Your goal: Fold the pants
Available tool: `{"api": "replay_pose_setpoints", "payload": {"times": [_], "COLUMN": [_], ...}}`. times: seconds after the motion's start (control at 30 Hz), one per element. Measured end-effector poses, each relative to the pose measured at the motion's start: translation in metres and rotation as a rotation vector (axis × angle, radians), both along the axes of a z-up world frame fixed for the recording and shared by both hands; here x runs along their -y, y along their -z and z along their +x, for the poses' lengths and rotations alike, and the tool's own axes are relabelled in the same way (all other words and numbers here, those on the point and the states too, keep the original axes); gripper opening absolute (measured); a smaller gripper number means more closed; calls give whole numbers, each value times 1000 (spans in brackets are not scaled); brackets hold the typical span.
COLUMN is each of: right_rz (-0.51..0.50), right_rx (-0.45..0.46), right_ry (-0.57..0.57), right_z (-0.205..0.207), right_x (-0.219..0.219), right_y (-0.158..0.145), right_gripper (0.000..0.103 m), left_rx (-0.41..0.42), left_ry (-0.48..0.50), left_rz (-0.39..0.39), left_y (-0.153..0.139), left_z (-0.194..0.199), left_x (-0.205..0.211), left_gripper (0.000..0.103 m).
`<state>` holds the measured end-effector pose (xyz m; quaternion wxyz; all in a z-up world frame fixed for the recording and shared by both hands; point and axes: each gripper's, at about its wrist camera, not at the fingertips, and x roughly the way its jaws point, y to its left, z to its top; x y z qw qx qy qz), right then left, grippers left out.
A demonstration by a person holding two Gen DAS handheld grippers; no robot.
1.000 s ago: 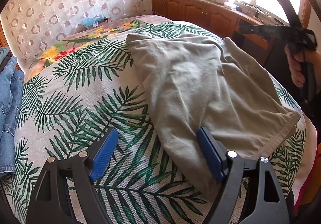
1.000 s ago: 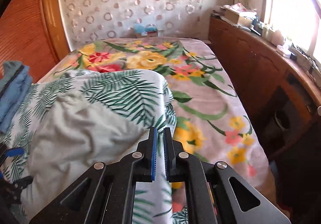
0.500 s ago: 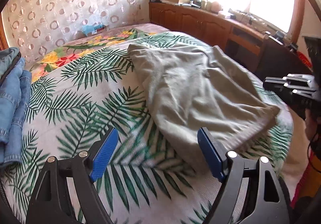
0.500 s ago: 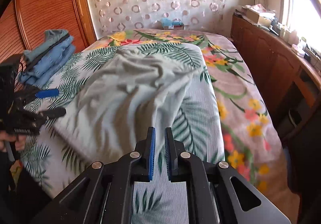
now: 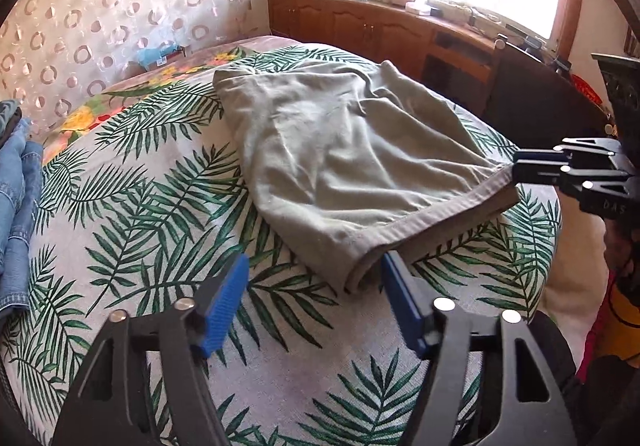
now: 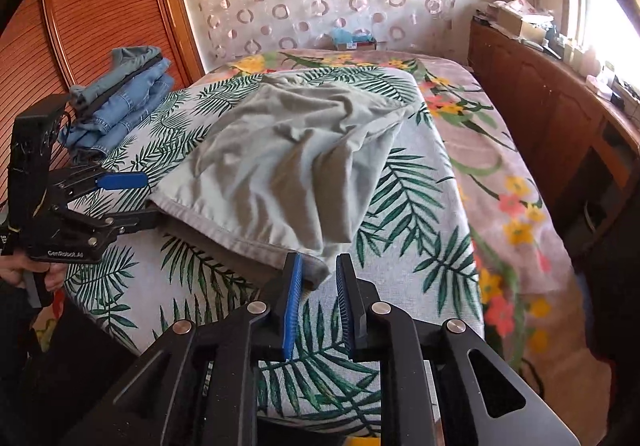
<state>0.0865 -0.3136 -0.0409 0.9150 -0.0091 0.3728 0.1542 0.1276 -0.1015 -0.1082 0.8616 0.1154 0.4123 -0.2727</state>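
Grey-green cotton pants (image 5: 340, 154) spread across the palm-leaf printed bedspread (image 5: 132, 206), already doubled over once, hem band facing the near edge of the bed. Left gripper (image 5: 314, 288) with blue pads parted, just been narrowing, straddling the near-left corner of the hem, pads not yet pressing. Right gripper (image 6: 316, 278) slightly apart, just been widening, poised at the opposite hem corner with cloth at the left pad, no clamp visible. Probably one fold done; next fold, hem toward the far end, not begun. Stack of folded blue denim jeans (image 6: 120, 102) set aside near the wooden wardrobe (image 6: 80, 6), suggesting finished pieces.
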Motion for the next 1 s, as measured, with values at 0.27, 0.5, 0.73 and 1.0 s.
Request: {"api": "replay_pose_setpoints", "payload": {"times": [0.27, 0.5, 0.73, 1.0], "right_rz": [-25, -45, -94, -53], "right_rx": [-15, -21, -19, 16], "right_ry": [-4, -14, -24, -50], "right_z": [5, 2, 4, -1], "right_x": [-6, -13, -20, -17], "right_y": [5, 7, 11, 6], "right_gripper": [18, 21, 22, 4], "left_rx": [-11, -5, 2, 28], "left_ry": [29, 17, 21, 10], "left_rz": [8, 12, -4, -31], "left_y": [1, 2, 1, -8], "left_z": [-2, -2, -2, -5], "left_x": [8, 11, 11, 7], "left_gripper": [49, 38, 23, 14]}}
